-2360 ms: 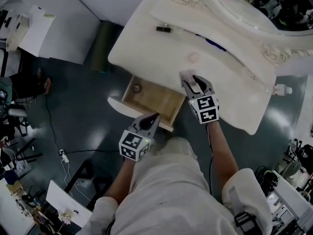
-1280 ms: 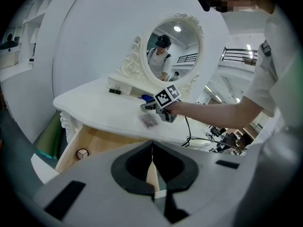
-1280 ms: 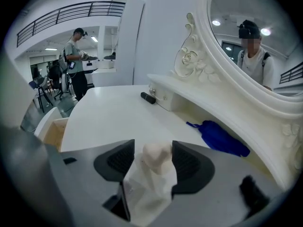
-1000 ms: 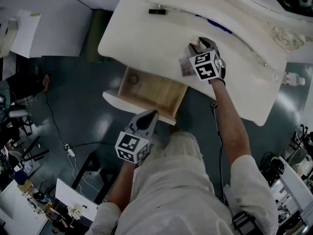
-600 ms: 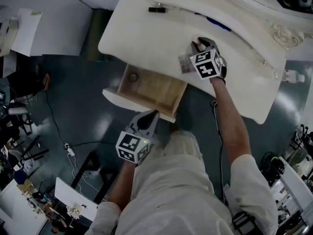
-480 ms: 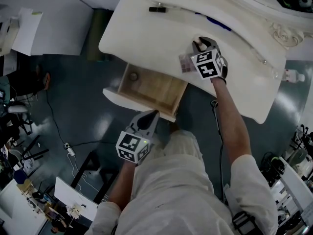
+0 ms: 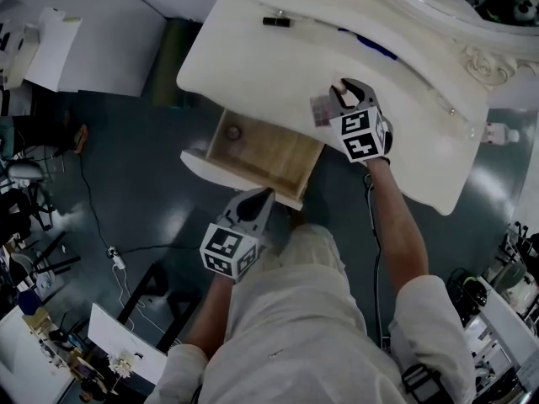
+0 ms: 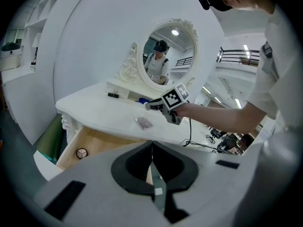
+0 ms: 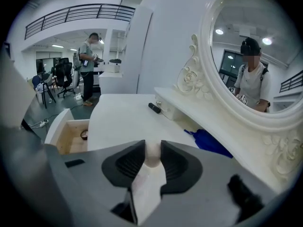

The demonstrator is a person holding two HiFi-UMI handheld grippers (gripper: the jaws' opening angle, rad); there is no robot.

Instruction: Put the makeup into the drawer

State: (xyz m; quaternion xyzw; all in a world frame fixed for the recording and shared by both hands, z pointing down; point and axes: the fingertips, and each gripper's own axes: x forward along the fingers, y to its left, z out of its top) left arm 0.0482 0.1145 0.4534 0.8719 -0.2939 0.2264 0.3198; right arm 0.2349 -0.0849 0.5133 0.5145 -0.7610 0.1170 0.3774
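Pale makeup (image 9: 151, 159), long axis along R gripper (image 9: 152, 146)

My right arm reaches out over the table's (image 7: 253, 66) front edge, the right gripper (image 7: 345, 89) tilted down. Its jaws have just been closing and now pinch a pale makeup piece (image 9: 152, 156). My left gripper (image 7: 262, 195) hangs low before that edge, jaws together, nothing between them.

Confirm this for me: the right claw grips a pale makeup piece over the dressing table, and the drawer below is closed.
One thing is wrong: the drawer is open, not closed. The head view shows its wooden floor with a small round item inside. The rest stands: the right claw grips a pale makeup piece over the dressing table.
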